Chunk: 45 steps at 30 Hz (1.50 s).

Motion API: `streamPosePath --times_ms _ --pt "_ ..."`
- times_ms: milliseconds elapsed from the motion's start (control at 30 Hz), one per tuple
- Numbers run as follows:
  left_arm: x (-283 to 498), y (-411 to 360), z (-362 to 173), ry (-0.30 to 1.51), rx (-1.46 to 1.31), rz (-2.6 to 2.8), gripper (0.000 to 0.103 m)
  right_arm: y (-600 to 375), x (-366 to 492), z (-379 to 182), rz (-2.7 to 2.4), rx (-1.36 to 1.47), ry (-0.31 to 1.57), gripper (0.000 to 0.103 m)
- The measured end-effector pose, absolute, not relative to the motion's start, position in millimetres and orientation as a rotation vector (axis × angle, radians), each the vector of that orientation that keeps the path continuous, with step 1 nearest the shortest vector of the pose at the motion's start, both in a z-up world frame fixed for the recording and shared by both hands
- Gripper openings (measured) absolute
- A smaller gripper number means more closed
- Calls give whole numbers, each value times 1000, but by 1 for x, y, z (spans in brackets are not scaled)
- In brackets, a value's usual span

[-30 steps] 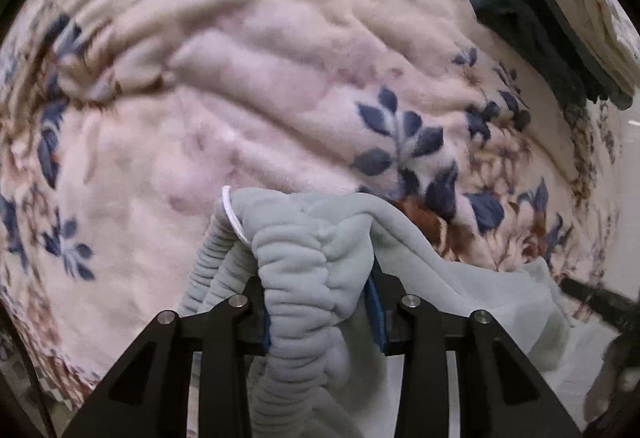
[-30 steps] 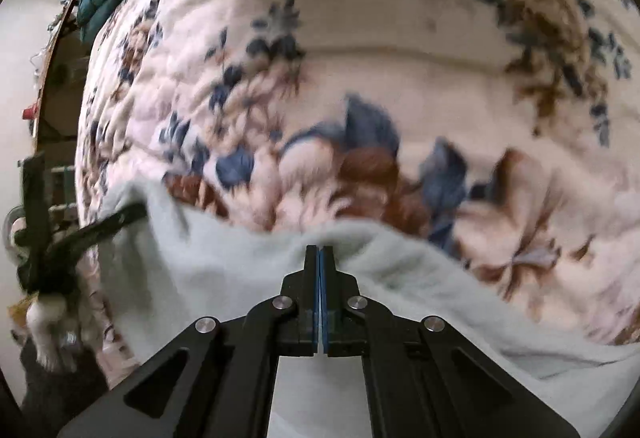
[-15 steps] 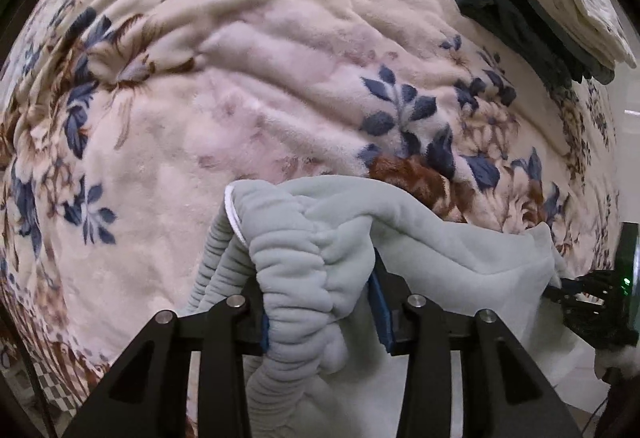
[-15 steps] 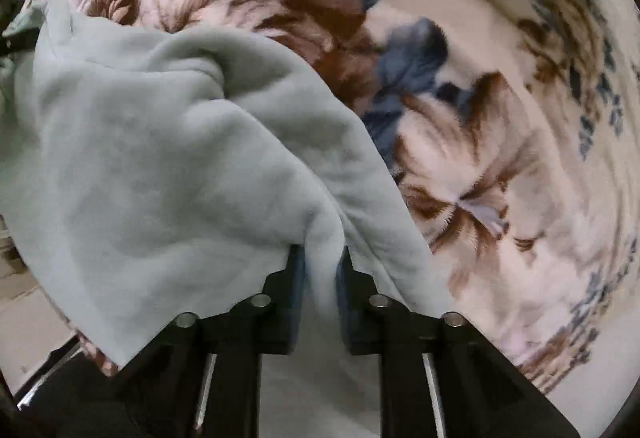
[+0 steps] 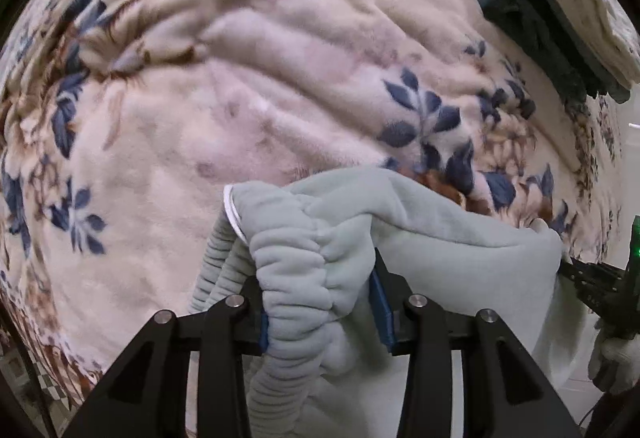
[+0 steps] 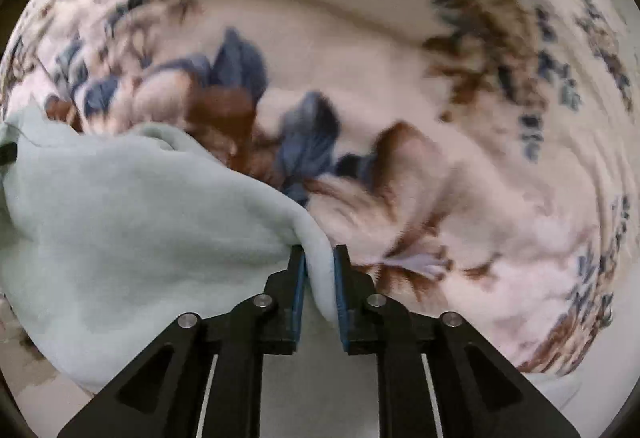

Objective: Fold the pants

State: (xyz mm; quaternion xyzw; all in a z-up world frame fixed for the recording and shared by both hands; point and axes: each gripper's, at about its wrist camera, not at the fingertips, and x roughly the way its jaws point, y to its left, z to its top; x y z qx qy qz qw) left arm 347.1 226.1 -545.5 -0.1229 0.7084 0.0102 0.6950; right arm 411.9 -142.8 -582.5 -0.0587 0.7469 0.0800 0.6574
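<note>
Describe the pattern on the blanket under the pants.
Cream-pink blanket with blue leaves and brown flowers; clearest in the left wrist view.
</note>
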Motion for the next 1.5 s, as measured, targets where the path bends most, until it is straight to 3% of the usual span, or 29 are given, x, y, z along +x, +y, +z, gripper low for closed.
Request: streamPosePath --times_ms 33,67,133,300,467,533,567,600,633,733,767,800,900,1033,1100,1433,1500 --pt "346 226 -541 1579 -283 23 38 -147 410 -575 190 -88 1693 26" --pt "343 227 -533 1571 -290 16 38 -156 405 -564 198 -10 1688 48" --pt "331 226 -512 1549 -314 14 39 -175 388 -535 198 157 1662 80" --pt "285 217 -466 1480 -295 74 50 -240 285 -489 -79 537 1623 81" --pt "253 222 -488 1538 -243 216 51 -299 143 -527 -485 928 1683 81" --pt "250 229 -511 1579 -296 231 51 -313 109 -555 -535 1108 1647 80" --pt "252 230 -522 1597 -297 235 51 -316 102 -561 -549 1150 1621 73" --pt "256 229 -536 1628 -284 231 51 -322 97 -568 -575 1163 1599 65" --pt "260 228 -544 1643 -283 219 51 -325 94 -570 -612 1159 1573 32" --pt "273 222 -557 1648 -245 207 47 -327 102 -555 -618 1116 1484 15" --pt "277 220 -551 1631 -232 195 36 -327 107 -546 -602 1078 1463 12" --pt "279 218 -545 1612 -202 190 28 -326 114 -532 -573 1045 1419 11" --pt "283 219 -516 1516 -177 185 21 -328 129 -494 -500 1028 1294 11" --pt "288 225 -473 1381 -193 198 21 -333 142 -441 -407 995 1135 10" --pt "292 225 -469 1365 -168 198 21 -326 152 -433 -403 939 1148 10" --pt "263 236 -518 1510 -110 235 24 -317 63 -553 -532 1086 1451 10" --pt "261 237 -525 1545 -103 240 26 -319 56 -569 -523 1134 1475 19"
